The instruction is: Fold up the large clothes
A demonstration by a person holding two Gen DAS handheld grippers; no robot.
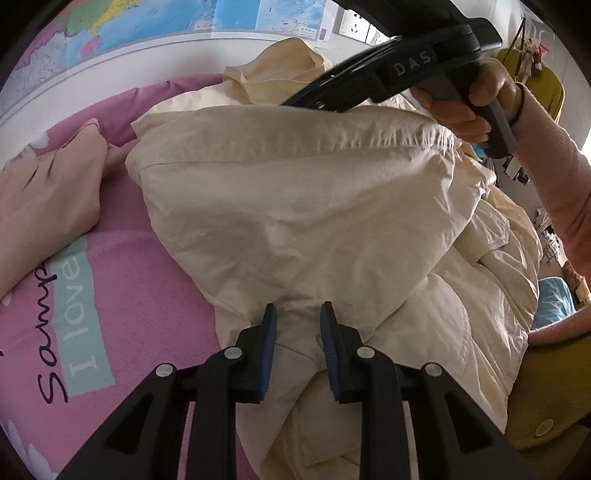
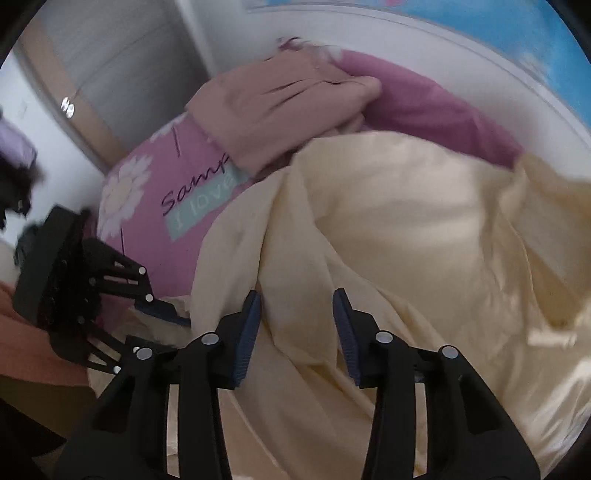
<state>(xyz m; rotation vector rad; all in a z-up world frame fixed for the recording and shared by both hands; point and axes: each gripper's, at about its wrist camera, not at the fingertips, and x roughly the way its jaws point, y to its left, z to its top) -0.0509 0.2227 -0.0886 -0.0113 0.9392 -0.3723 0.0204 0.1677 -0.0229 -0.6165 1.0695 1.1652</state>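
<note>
A large cream garment (image 1: 314,206) lies heaped on a pink bedcover (image 1: 147,295). My left gripper (image 1: 299,347) is at its near edge, blue pads shut on a bunched fold of the cloth. In the left wrist view my right gripper (image 1: 303,101), held by a hand (image 1: 465,99), hovers over the garment's far folded edge. Seen from the right wrist, that right gripper (image 2: 297,332) points down at the cream garment (image 2: 406,229), its jaws open and the cloth lying under them, not pinched. The left gripper (image 2: 173,332) shows at the lower left, at the garment's edge.
A dusty-pink garment (image 1: 44,192) lies crumpled on the bedcover beyond the cream one, also seen as a dusty-pink garment (image 2: 280,107) near the wall. A map (image 1: 184,14) hangs above the bed. A door (image 2: 110,55) stands past the bed's corner. The person's yellow top (image 1: 546,398) is at right.
</note>
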